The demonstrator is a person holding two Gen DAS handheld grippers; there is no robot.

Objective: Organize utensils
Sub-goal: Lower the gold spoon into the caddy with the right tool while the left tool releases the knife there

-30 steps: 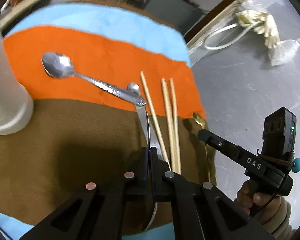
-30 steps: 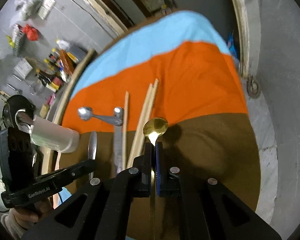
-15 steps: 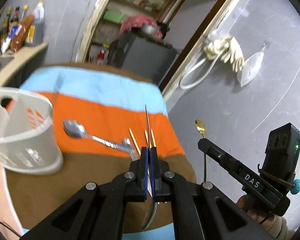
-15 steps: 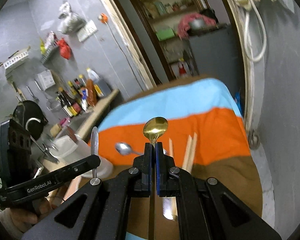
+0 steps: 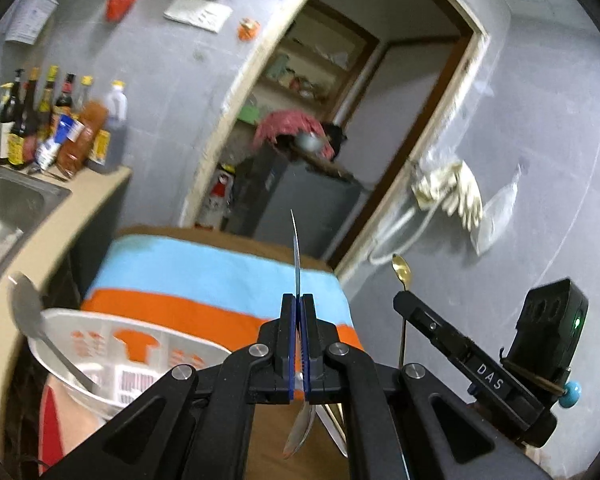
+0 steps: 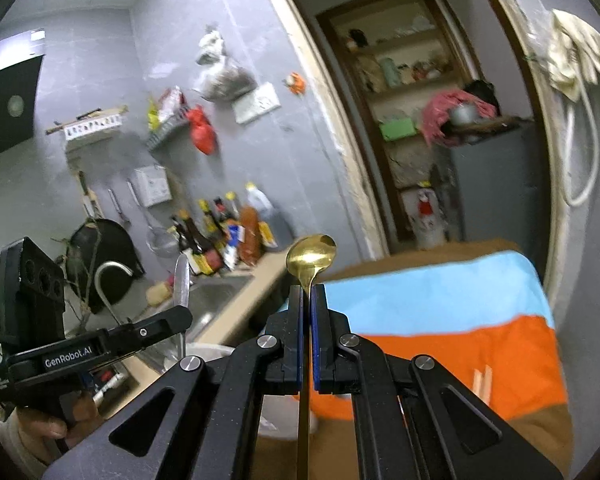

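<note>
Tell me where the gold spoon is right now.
The gold spoon is clamped in the right claw, bowl up, lifted above the striped cloth. In the left wrist view it shows at right, beside the left claw.

Left gripper (image 5: 299,344) clamps a silver spoon (image 5: 298,360) above the white caddy (image 5: 112,356).

Dim, even indoor light; strong fisheye bending with dark corners, backgrounds smeared by motion blur.

left claw (image 5: 299,312) – clamped, raised | right claw (image 6: 309,304) – clamped, raised, alongside
</note>
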